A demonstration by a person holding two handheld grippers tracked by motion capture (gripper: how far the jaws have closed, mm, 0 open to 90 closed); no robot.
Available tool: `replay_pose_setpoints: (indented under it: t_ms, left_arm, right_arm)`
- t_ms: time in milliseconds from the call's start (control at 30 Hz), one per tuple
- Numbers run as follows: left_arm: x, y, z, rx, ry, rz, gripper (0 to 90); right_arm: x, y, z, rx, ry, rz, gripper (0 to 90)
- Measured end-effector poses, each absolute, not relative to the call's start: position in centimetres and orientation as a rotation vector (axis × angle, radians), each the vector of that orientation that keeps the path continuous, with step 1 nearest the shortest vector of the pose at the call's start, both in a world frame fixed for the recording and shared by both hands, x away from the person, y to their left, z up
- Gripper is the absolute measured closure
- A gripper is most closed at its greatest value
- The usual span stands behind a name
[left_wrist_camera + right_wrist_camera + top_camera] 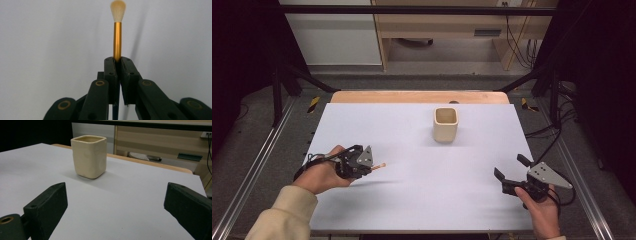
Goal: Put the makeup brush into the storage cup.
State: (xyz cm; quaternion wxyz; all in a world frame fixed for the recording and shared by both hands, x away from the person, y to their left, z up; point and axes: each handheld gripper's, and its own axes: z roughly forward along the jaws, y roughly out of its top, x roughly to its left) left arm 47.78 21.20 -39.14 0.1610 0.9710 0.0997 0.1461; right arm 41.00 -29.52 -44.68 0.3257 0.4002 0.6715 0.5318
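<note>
Brush with a gold metal ferrule and pale soft bristles, clamped between the closed jaws of the left hand-held gripper; its bristle tip juts out beyond the jaws, just above the white bench at the left side. Right hand-held gripper, jaws spread wide with nothing between them, resting low at the bench's right edge. Cream square-mouthed ceramic cup, upright near the far middle of the bench, well apart from both hand-held grippers and lying ahead of the right one's jaws.
</note>
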Motion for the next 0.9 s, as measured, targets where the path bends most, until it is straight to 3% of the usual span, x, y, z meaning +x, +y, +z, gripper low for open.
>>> replay_pose_setpoints:
  t_ms: [900]
  left_arm:
    - [47.7,18.4,-38.1,2.625,0.303,0.469,83.4]
  right_arm:
    - [41.0,-29.5,-44.6,1.037,1.764,1.395,5.3]
